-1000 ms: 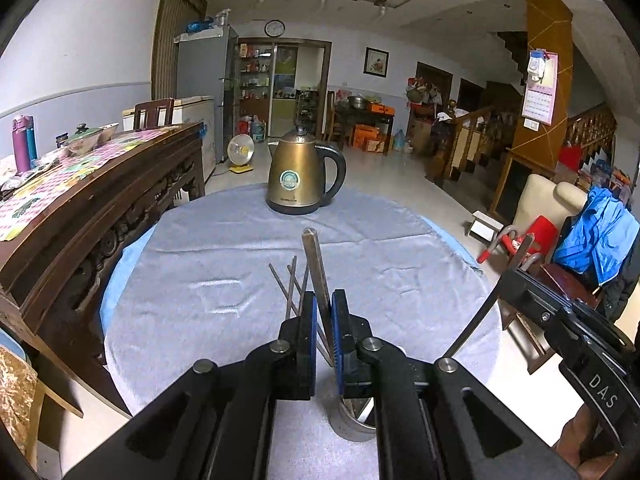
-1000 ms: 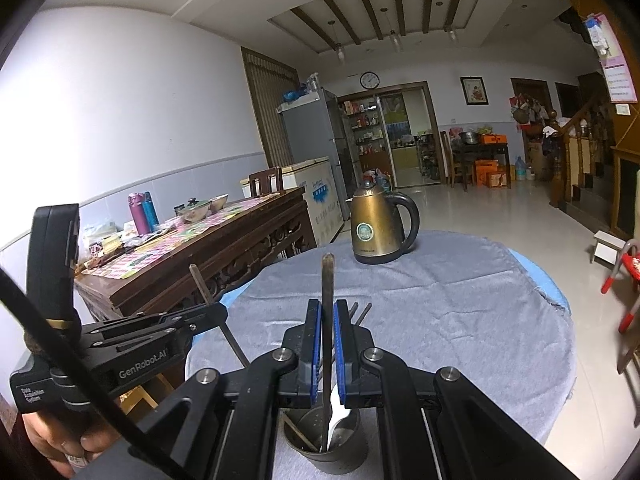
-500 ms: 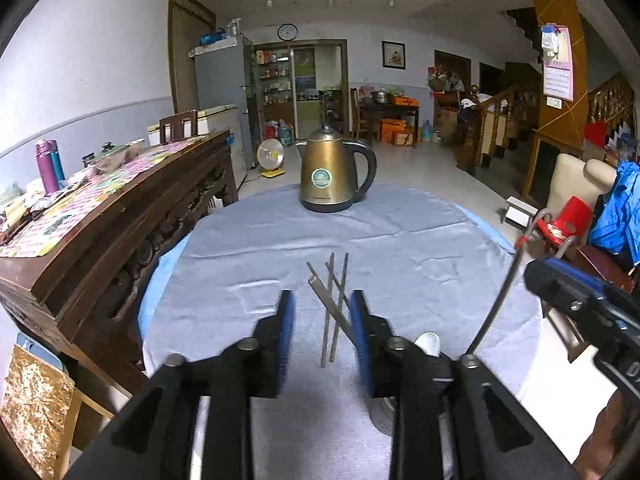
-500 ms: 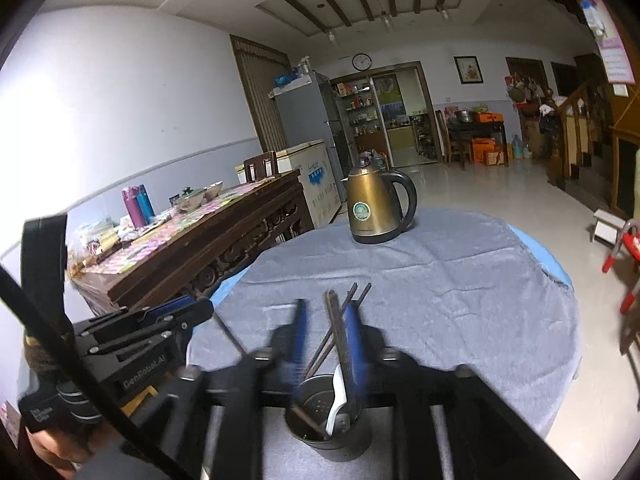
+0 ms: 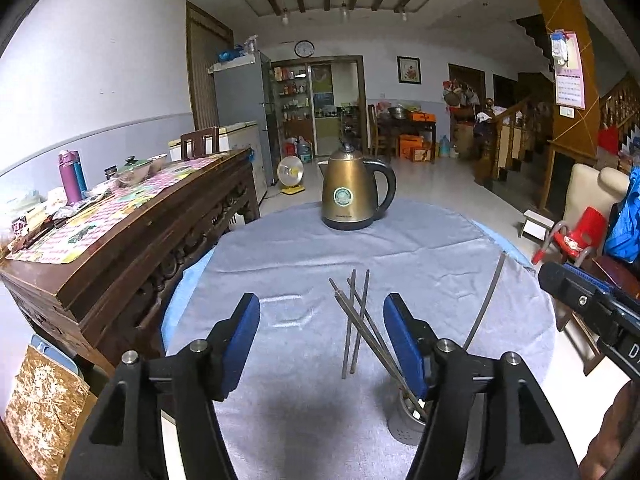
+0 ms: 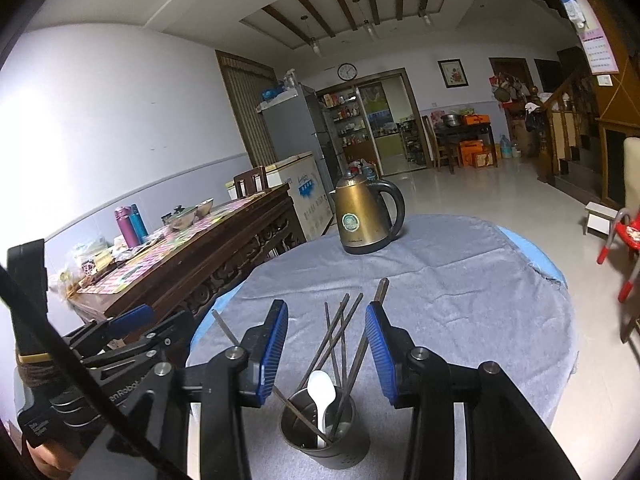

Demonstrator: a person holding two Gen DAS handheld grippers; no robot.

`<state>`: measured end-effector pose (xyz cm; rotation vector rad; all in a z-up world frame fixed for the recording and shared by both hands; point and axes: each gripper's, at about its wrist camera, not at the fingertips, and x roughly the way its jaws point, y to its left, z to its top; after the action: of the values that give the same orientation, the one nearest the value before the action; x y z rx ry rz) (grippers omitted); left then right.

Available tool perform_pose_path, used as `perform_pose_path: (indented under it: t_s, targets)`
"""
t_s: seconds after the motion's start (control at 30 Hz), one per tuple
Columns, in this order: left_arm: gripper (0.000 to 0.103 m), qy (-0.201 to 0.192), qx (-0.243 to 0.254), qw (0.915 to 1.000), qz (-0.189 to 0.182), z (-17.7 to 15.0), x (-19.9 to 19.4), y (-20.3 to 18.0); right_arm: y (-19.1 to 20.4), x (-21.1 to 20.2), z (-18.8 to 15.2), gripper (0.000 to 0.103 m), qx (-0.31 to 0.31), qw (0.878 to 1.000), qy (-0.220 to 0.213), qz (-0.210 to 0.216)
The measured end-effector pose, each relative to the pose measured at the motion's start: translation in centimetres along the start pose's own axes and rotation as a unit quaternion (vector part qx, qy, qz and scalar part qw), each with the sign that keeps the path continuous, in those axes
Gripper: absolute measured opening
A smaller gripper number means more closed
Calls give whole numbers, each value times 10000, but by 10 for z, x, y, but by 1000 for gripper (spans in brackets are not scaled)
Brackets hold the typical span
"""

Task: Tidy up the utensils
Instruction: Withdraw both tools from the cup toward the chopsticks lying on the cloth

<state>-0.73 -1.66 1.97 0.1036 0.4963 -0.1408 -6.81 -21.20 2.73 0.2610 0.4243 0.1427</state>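
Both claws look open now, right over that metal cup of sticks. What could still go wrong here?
The utensil cup looks light, and long chopsticks lean far out over its rim, so it might tip. The right claw hangs close above them, and the left claw is also near; a careless move could knock them out.

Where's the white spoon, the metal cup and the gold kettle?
white spoon point(image 6: 321, 388), right wrist view, on its bowl.
metal cup point(image 6: 344, 450), right wrist view, on its outer wall.
gold kettle point(image 5: 347, 196), left wrist view, on its body by the round label.
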Motion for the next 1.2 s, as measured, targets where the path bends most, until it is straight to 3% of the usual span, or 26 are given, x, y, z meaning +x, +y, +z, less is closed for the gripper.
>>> perform_pose_path:
  t_s: [0.2,0.67,1.2]
  targets:
    - [67,-50,22,10000,22,2,-6,1,-1,1,0,49,31,10000,30,-4]
    - [69,52,196,9998,35,2,-11,-8,-4,2,4,49,157,9999,-19,-33]
    - [69,336,282,9990,-43,-1,11,-15,-18,15,1,49,382,9991,147,-127]
